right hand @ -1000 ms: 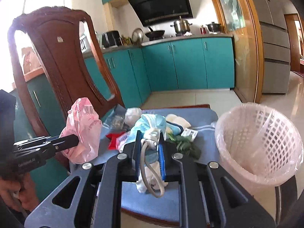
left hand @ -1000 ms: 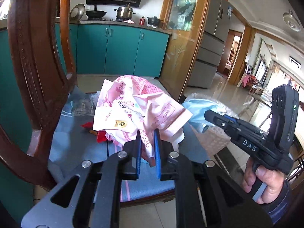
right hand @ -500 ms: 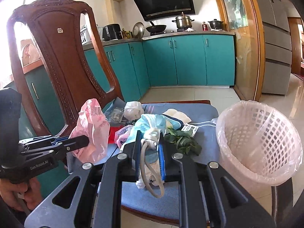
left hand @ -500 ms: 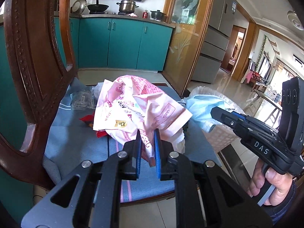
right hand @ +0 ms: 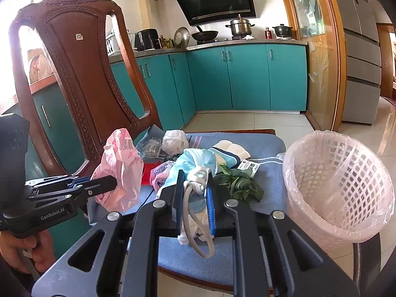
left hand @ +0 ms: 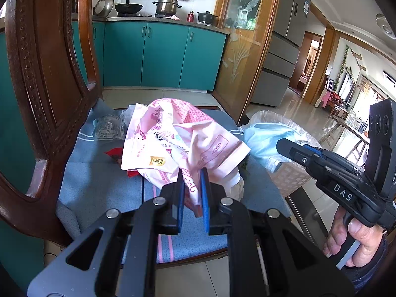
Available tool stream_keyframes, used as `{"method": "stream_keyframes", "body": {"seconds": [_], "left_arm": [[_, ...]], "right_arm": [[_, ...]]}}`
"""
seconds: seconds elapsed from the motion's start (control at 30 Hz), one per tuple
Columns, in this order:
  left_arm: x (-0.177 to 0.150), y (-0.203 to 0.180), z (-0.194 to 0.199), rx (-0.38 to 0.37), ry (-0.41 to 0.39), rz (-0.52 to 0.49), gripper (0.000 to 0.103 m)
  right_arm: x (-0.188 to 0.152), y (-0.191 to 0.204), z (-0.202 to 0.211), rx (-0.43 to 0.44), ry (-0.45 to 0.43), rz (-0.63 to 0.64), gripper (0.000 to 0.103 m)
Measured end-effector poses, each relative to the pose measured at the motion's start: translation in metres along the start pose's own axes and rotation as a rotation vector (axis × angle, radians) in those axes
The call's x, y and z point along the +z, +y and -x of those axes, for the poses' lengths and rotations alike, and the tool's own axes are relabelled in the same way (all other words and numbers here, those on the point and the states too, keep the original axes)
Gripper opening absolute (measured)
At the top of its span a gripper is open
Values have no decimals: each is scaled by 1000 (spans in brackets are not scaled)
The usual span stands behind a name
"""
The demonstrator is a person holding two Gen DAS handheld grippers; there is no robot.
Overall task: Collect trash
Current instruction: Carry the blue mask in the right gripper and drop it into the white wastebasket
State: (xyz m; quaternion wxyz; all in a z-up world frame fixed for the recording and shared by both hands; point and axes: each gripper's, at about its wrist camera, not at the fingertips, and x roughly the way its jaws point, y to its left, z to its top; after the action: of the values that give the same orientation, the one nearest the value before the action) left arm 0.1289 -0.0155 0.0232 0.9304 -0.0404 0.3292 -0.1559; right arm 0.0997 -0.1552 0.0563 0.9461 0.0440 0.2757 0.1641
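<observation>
My left gripper (left hand: 192, 173) is shut on a crumpled pink plastic bag (left hand: 178, 143), held above the blue chair cushion (left hand: 99, 180). The same bag (right hand: 121, 170) hangs from that gripper (right hand: 112, 182) in the right wrist view. My right gripper (right hand: 195, 177) is shut on a light blue face mask (right hand: 195, 159); its white ear loops dangle between the jaws. From the left wrist view that mask (left hand: 262, 139) shows at the tips of the right gripper (left hand: 279, 144), in front of the bin. The white mesh bin (right hand: 339, 185), lined with clear plastic, stands at the chair's right.
Still lying on the cushion (right hand: 267, 146) are a white crumpled bag (right hand: 174, 139), green leaves (right hand: 237, 183), a red wrapper (right hand: 148, 174), a white pad (right hand: 230, 151) and a small printed card (right hand: 248, 167). The carved wooden chair back (right hand: 79, 79) rises at the left. Teal cabinets (right hand: 247, 76) stand behind.
Both views have tilted slightly, showing more of the kitchen counter. Both grips are unchanged; the bag and mask stay held.
</observation>
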Motion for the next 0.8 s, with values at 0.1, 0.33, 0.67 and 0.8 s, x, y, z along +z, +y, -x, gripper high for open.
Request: {"method": "stream_keyframes", "body": {"seconds": [0.1, 0.33, 0.67, 0.8], "left_arm": [[1, -1, 0, 2, 0, -3, 13], [2, -2, -1, 2, 6, -7, 13], [0, 0, -2, 10, 2, -8, 13], [-1, -1, -3, 8, 6, -7, 13]], "right_arm": [[0, -1, -1, -2, 4, 0, 16], [0, -2, 0, -4, 6, -3, 16], [29, -89, 29, -207, -132, -155, 16], [30, -156, 34, -358, -145, -266, 16]]}}
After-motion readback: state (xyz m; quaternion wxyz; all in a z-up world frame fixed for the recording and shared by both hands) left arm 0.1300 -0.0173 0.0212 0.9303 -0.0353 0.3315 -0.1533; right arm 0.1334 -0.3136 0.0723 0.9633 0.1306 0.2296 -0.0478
